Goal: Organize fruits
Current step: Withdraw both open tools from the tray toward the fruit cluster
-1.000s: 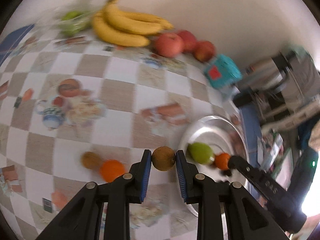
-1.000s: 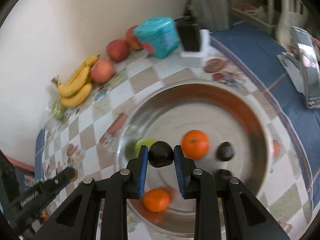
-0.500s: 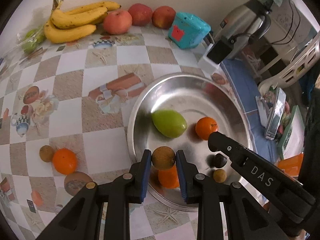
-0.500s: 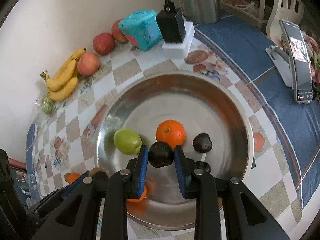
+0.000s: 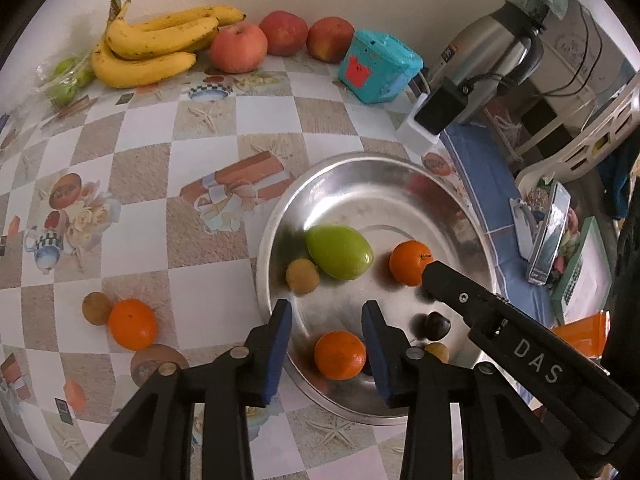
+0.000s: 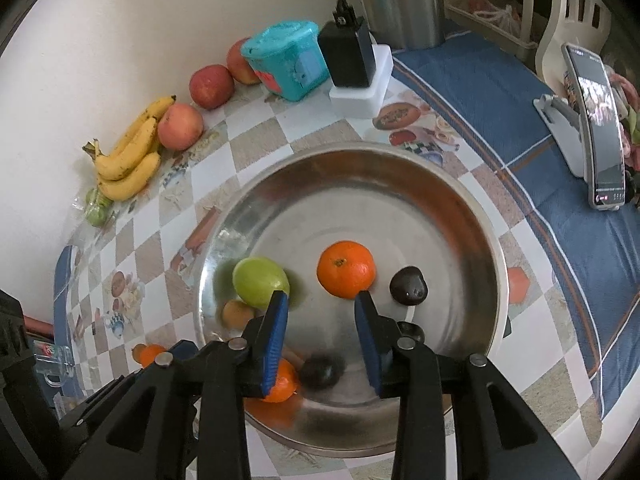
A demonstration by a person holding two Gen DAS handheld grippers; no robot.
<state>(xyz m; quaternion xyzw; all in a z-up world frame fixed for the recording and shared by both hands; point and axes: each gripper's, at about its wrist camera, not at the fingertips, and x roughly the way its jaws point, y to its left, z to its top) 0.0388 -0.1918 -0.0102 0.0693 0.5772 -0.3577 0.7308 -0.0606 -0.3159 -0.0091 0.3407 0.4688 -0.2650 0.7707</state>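
A steel bowl (image 5: pixel 372 168) (image 6: pixel 472 216) holds a green mango (image 5: pixel 339 252) (image 6: pixel 260 282), two oranges (image 5: pixel 409 262) (image 5: pixel 340 355), a small brown fruit (image 5: pixel 302 276) (image 6: pixel 237 313) and dark fruits (image 5: pixel 437 326) (image 6: pixel 409 285). My left gripper (image 5: pixel 326 334) is open and empty above the bowl's near rim. My right gripper (image 6: pixel 320 330) is open and empty over the bowl; a blurred dark fruit (image 6: pixel 322 370) lies below it. An orange (image 5: pixel 132 324) and two brown fruits (image 5: pixel 96 308) (image 5: pixel 154 364) lie on the table to the left.
Bananas (image 5: pixel 152 46) (image 6: pixel 130 152), three apples (image 5: pixel 239 48) and bagged green fruit (image 5: pixel 66 80) line the wall. A teal box (image 5: pixel 378 66) (image 6: pixel 284 60), a black charger on a white block (image 5: pixel 434 116) (image 6: pixel 354 72), a steel flask (image 5: pixel 488 48) and a phone on a stand (image 6: pixel 596 128) stand around the bowl.
Both grippers have opened. The left one let its small brown fruit go into the bowl beside the mango. The right one dropped its dark fruit into the bowl.
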